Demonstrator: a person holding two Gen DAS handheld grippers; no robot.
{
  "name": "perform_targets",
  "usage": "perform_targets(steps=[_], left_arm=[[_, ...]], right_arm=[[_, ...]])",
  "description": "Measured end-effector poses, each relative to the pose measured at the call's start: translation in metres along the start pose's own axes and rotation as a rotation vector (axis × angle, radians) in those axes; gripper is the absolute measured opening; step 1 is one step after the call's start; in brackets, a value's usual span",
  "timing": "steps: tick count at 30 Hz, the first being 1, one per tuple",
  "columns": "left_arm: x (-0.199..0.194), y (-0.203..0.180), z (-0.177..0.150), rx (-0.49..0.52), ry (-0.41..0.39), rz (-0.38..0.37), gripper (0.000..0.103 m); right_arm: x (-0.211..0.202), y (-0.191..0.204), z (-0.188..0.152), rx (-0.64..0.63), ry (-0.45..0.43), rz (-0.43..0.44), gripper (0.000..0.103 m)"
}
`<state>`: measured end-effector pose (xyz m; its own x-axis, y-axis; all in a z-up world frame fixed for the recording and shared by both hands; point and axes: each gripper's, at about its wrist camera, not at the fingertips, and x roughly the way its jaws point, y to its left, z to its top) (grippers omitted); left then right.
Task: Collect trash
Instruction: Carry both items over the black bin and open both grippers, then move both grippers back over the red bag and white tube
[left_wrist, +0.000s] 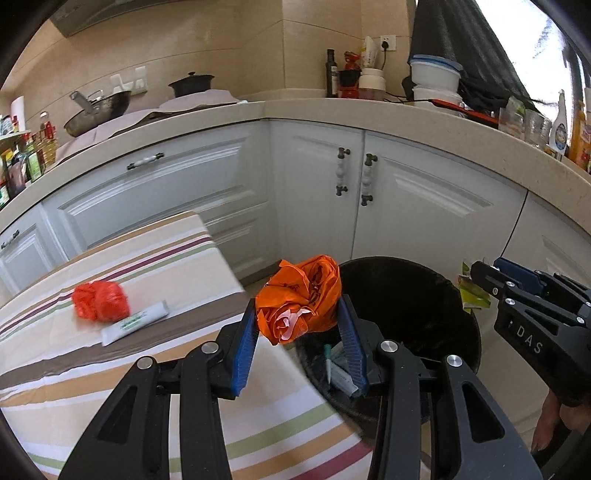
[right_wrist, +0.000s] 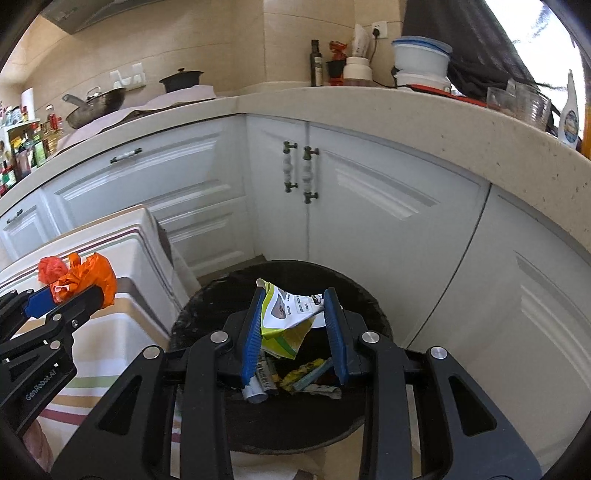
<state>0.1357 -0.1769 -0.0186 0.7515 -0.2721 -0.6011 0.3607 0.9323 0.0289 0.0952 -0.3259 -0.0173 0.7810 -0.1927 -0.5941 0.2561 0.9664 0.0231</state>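
My left gripper (left_wrist: 299, 314) is shut on a crumpled orange plastic bag (left_wrist: 301, 295), held over the table corner beside the rim of the black trash bin (left_wrist: 424, 295). From the right wrist view this gripper (right_wrist: 79, 286) and its orange bag (right_wrist: 88, 277) show at the left. My right gripper (right_wrist: 293, 312) is shut on a crumpled green-and-white paper packet (right_wrist: 284, 321), directly above the open bin (right_wrist: 207, 306), which holds several pieces of trash. A red plastic wad (left_wrist: 99, 301) and a white tube (left_wrist: 135, 322) lie on the striped tablecloth (left_wrist: 110, 387).
White cabinet doors (right_wrist: 369, 221) stand close behind the bin, under a beige counter (left_wrist: 406, 118) crowded with bottles, bowls and a wok. A person's hand (left_wrist: 550, 421) shows under the right gripper (left_wrist: 476, 275) at the picture's right edge.
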Motion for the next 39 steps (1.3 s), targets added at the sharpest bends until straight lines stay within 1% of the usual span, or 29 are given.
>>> perform_targets(steps=[10,12,14,16,17,18,20,25,29,33,35,39], left_arm=[[0.03,-0.026,0.009,0.03,0.031,-0.025,0.043],[0.035,-0.029,0.011,0.036,0.041,-0.031,0.045],[0.041,-0.033,0.012,0.041,0.051,-0.032,0.049],[0.044,-0.034,0.013,0.037,0.054,-0.031,0.061],[0.044,-0.034,0.013,0.033,0.053,-0.034,0.062],[0.044,-0.034,0.013,0.031,0.053,-0.034,0.063],[0.046,-0.035,0.012,0.031,0.055,-0.03,0.066],[0.05,-0.035,0.012,0.029,0.068,-0.024,0.068],[0.044,-0.03,0.012,0.027,0.06,-0.019,0.068],[0.038,-0.019,0.012,0.016,0.058,-0.004,0.07],[0.032,-0.007,0.009,0.003,0.057,0.016,0.071],[0.023,0.02,0.003,-0.023,0.065,0.061,0.072]], right_arm=[[0.027,-0.02,0.002,0.028,0.021,-0.011,0.031],[0.032,-0.02,0.003,0.03,0.025,-0.012,0.032],[0.037,-0.021,0.003,0.031,0.031,-0.011,0.033],[0.041,-0.022,0.003,0.035,0.038,-0.009,0.034],[0.043,-0.024,0.002,0.04,0.04,-0.011,0.035],[0.044,-0.025,0.002,0.043,0.041,-0.013,0.04],[0.045,-0.025,0.002,0.047,0.041,-0.015,0.04],[0.048,-0.024,0.001,0.043,0.047,-0.017,0.04],[0.047,-0.022,0.002,0.041,0.046,-0.01,0.04],[0.044,-0.011,0.004,0.032,0.043,0.011,0.041],[0.042,-0.005,0.005,0.028,0.043,0.029,0.041],[0.042,0.02,0.008,0.003,0.044,0.078,0.043]])
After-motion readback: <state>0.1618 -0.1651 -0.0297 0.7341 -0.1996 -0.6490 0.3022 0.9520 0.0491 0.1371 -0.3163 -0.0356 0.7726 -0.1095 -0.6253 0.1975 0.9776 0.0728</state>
